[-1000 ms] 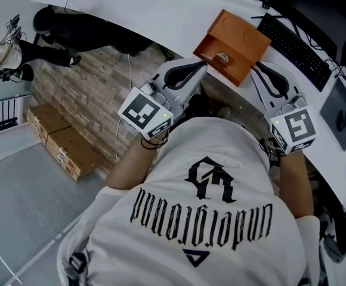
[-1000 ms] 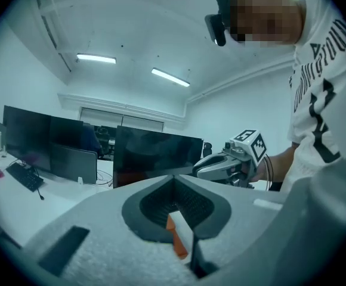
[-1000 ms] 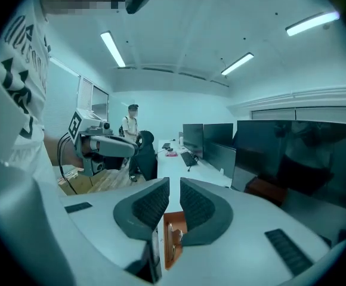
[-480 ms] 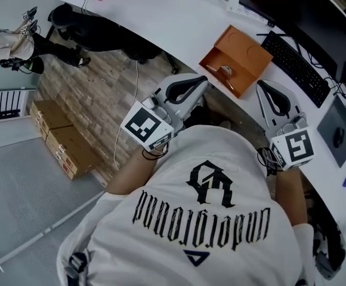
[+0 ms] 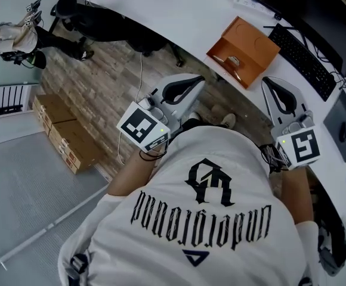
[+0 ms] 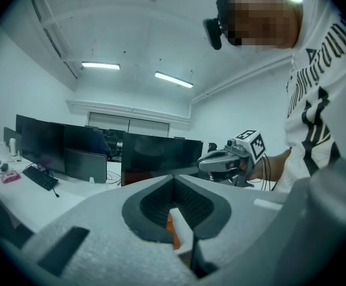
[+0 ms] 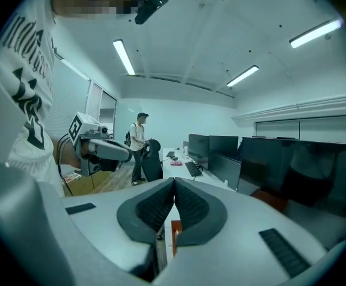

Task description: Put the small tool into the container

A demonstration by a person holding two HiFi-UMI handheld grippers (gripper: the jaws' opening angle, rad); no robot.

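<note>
Left tongs (image 5: 200, 80) and right tongs (image 5: 268, 81) drawn back toward 6 o'clock, now apart from the orange container (image 5: 253, 37). Right tongs just closed, nothing between them.

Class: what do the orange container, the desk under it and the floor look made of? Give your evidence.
Orange container: probably matte plastic or coated board; flat, even colour, crisp edges.
Desk: likely smooth white laminate; uniform, seamless surface.
Floor: wood or wood-look planks; staggered brown boards.
</note>
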